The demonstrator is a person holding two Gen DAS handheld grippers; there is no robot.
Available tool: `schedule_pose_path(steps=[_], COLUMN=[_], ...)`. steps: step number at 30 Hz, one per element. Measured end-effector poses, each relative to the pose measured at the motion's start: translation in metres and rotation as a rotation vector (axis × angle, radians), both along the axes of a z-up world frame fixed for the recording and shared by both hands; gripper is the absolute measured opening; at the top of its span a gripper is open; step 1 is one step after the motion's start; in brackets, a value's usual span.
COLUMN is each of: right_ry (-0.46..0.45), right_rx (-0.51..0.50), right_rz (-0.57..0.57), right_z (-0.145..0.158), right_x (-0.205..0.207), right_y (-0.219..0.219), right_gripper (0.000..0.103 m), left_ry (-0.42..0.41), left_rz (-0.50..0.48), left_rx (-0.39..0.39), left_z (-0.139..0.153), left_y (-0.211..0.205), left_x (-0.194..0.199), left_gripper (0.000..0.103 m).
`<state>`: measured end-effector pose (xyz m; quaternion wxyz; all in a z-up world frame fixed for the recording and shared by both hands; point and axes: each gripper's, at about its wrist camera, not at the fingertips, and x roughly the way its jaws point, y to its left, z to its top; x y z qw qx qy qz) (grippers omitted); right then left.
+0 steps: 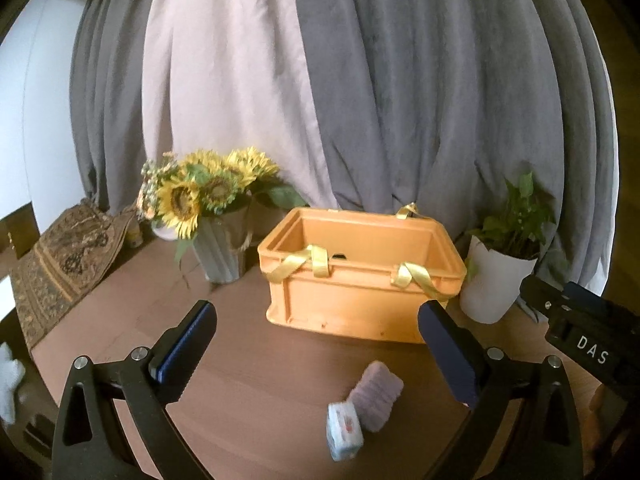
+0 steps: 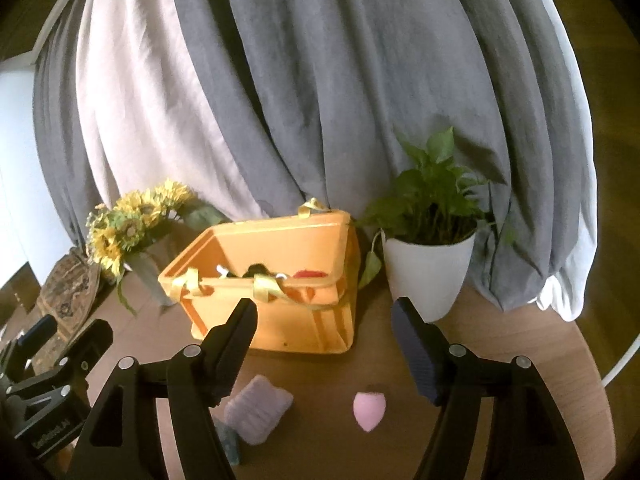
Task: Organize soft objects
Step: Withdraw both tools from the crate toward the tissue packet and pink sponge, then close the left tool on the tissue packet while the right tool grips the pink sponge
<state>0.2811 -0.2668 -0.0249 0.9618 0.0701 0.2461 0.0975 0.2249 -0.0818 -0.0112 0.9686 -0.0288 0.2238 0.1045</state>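
Dim, warm indoor light, soft focus, strong fisheye bend

Daylight glows at the left edge of both views; the curtains (image 1: 360, 100) bulge outward and corners go black. The crate (image 2: 280, 280) looks slightly blurred, the table (image 1: 240, 360) holds soft shadows, and colours smear.

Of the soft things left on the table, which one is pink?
The egg-shaped makeup sponge, lying alone in front of the right gripper. The ribbed pad beside it is pale lilac, and the small packet is white and blue.
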Motion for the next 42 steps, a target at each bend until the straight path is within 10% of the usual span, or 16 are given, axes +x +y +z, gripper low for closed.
schedule_pose_path(steps=[22, 42], right_ry=[0.154, 0.310], right_rx=[-0.022, -0.078], right_rz=[0.083, 0.118], right_z=[-0.071, -0.139], right_x=[0.008, 0.053], right_y=[-0.023, -0.002], right_gripper=[0.071, 0.062], left_ry=[0.173, 0.281], left_rz=[0.054, 0.092], left_rx=[0.040, -0.009], left_z=[-0.083, -0.142], left_y=[-0.042, -0.027], left_x=[-0.011, 0.024], left_gripper=[0.101, 0.071])
